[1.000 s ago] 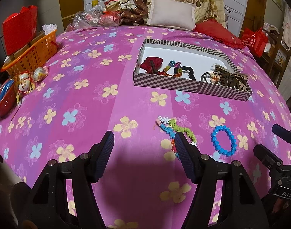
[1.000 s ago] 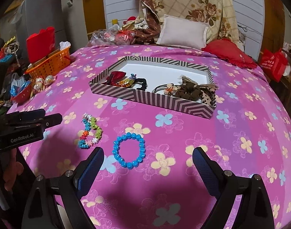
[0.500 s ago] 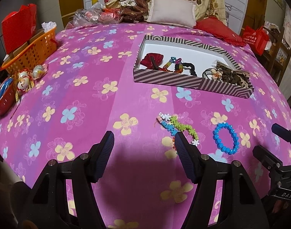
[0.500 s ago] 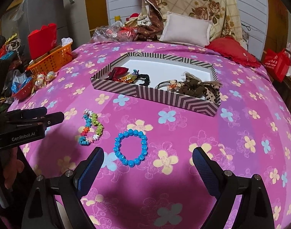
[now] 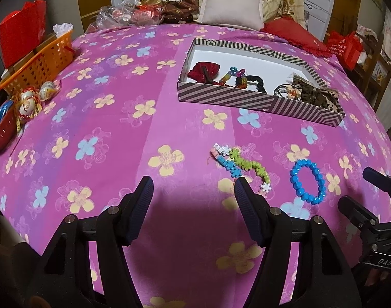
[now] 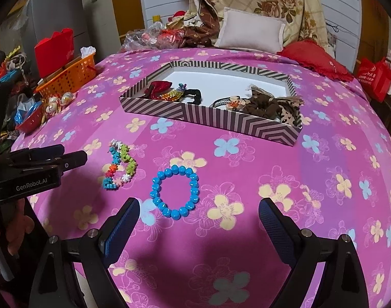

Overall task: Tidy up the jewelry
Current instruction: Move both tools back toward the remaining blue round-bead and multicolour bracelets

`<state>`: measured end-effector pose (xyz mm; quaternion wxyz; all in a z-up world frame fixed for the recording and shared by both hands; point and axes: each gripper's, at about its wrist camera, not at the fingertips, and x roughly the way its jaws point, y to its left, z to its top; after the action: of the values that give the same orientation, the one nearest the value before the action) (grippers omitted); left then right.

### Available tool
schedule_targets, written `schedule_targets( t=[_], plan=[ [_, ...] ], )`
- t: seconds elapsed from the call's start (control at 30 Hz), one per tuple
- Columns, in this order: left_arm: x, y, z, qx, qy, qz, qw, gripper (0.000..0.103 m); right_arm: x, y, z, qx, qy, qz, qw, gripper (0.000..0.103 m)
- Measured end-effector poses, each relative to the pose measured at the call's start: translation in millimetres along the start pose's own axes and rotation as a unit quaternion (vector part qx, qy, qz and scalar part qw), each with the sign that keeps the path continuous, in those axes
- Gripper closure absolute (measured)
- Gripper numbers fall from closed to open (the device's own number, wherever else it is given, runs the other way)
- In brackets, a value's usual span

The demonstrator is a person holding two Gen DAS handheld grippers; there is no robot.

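Left tool spread, empty, above the pink flowered bedspread. Right tool spread wide, empty. Blue bead bracelet flat on the bed, just beyond the right tool's left fingertip. Multicoloured flower bracelet at 9 o'clock of it, apart. Striped box at 12 o'clock, holding hair ties and scrunchies. Orange basket at 10 o'clock.

A home bedroom: flowered pink bedspread, pillow, piled quilts.
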<state>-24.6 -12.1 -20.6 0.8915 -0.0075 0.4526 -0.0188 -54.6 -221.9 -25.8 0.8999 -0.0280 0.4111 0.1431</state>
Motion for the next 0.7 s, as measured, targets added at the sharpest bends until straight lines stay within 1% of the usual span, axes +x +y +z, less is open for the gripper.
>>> schedule_targets(
  t=[0.17, 0.27, 0.47, 0.7],
  plan=[
    [3, 3, -1, -0.004, 0.006, -0.006, 1.0000, 0.037, 4, 0, -1, 0.003, 0.007, 0.000, 1.000, 0.011],
    [5, 8, -4, -0.009, 0.010, -0.024, 0.9996, 0.037, 7, -1, -3, 0.004, 0.012, 0.002, 1.000, 0.011],
    [13, 9, -7, -0.011, 0.028, -0.045, 0.9985, 0.037, 13, -4, -5, 0.010, 0.021, 0.004, 1.000, 0.011],
    [20, 6, -4, -0.017, 0.039, -0.046, 0.9980, 0.037, 17, -5, -7, 0.009, 0.027, 0.004, 1.000, 0.011]
  ],
)
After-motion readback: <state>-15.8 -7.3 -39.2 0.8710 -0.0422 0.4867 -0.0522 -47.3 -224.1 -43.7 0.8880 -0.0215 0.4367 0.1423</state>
